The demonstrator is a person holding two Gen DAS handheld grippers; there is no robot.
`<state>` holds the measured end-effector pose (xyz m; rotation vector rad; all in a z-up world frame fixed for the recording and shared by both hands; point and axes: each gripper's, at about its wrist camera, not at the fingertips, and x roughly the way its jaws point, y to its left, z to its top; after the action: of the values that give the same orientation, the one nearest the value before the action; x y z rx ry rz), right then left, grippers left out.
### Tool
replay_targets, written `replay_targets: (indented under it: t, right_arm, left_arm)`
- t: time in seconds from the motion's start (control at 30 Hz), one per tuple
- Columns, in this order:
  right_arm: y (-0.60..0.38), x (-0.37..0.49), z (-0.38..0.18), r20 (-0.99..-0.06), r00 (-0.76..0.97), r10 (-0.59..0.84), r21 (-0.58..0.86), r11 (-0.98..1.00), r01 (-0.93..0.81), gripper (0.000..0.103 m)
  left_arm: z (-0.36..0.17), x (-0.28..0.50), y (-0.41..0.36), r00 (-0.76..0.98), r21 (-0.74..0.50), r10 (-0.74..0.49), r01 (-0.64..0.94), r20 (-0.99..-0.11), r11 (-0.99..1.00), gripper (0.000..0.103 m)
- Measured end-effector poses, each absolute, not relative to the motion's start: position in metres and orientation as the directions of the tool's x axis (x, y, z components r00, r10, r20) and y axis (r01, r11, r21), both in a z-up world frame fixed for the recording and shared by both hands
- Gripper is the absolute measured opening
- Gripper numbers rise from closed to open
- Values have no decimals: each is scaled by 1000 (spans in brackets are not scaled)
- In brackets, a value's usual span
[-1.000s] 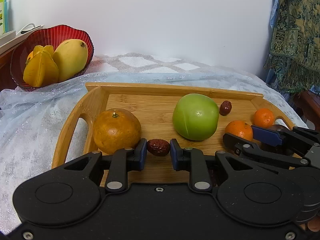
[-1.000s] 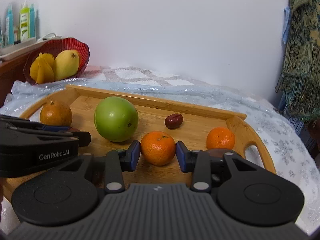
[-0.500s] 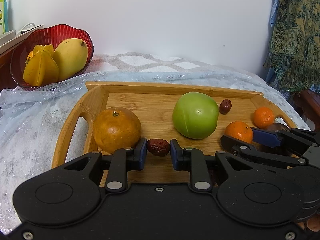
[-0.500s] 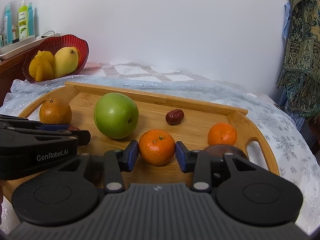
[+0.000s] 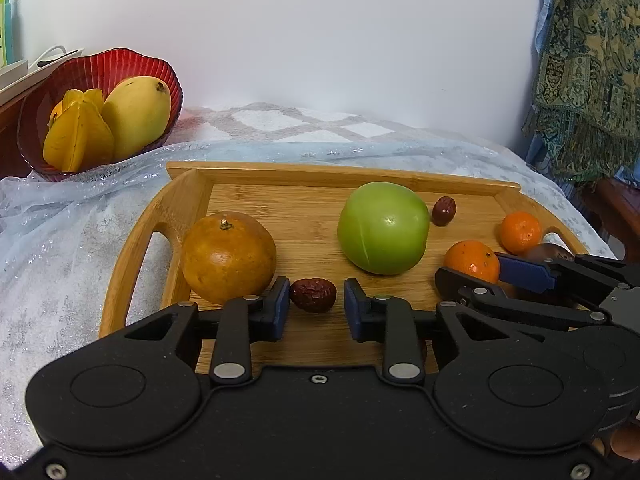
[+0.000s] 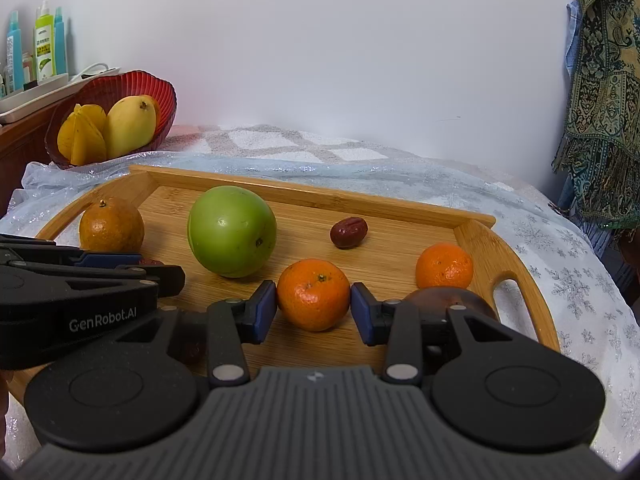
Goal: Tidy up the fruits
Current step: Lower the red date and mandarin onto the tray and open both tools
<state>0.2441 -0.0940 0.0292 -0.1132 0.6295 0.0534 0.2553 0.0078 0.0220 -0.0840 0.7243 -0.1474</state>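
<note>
Tray [image 5: 192, 196]: date [image 5: 313, 295] between opening left gripper [image 5: 314, 310], released; tangerine [image 6: 313, 294] between opening right gripper [image 6: 314, 312], pads clear.

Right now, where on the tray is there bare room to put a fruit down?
Free: the tray's back strip from the brown orange to the green apple, and the boards between the far date and the corner tangerine. Crowded: the front edge, with both tools and their fruit.

Fruit on a wooden tray [image 5: 188, 196]

Left tongs [image 5: 314, 307] opening around a dried red date [image 5: 313, 294], beside a brownish orange [image 5: 229, 257].
</note>
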Motion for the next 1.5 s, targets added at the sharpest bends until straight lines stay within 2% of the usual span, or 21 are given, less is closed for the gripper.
replay_targets:
  t: [0.77,1.03,1.33,1.43,1.5]
  right_arm:
    - [-99,239,35,-601,799,28,-55,996,-77,63]
    - [-109,232,45,-582,812,55,-2,998,-69,69]
    - [-117,221,55,-556,828,73,31,997,-68,73]
    - [-120,217,58,-542,837,76,39,997,-65,78]
    - [-122,214,62,-525,848,78,46,997,-63,82]
  left_arm:
    - [26,248,11,733,-127,-166,109,-660,986,39]
    - [30,243,9,734,-108,-159,117,-660,987,44]
    - [37,233,8,745,-85,-153,129,-649,988,54]
    - [38,230,9,750,-74,-143,125,-646,989,59]
    - [40,227,9,751,-70,-144,130,-644,989,66]
